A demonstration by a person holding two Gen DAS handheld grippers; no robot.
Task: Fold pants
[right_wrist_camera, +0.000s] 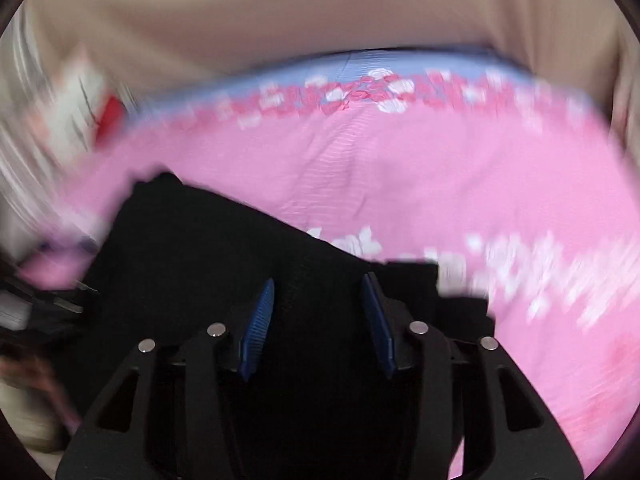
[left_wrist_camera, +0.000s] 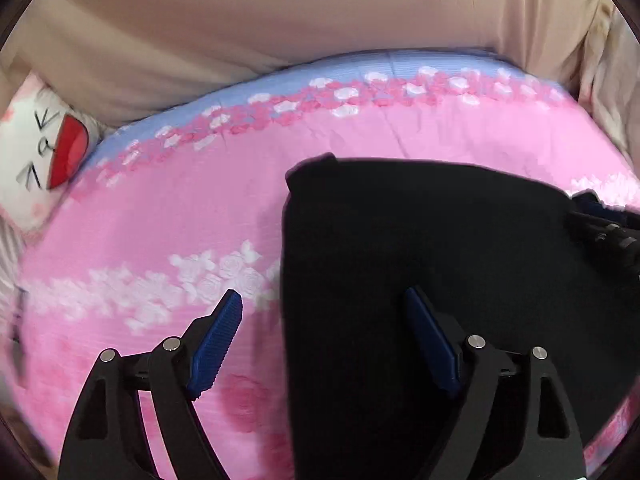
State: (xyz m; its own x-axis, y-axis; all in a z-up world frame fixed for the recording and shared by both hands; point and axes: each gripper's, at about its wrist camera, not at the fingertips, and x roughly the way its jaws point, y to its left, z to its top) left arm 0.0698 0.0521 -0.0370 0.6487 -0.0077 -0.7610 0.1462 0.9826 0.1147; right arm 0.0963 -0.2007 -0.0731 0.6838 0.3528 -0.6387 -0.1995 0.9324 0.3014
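The black pants lie folded flat on a pink flowered bed cover. My left gripper is open over the left edge of the pants, one blue pad over the cover and one over the fabric, holding nothing. In the right wrist view the pants fill the lower left. My right gripper is open above them with nothing between its pads; this view is blurred by motion. The right gripper's body shows at the right edge of the left wrist view.
A white cushion with a red mark lies at the left of the bed. A beige padded headboard rises behind the bed. The pink cover stretches to the right of the pants.
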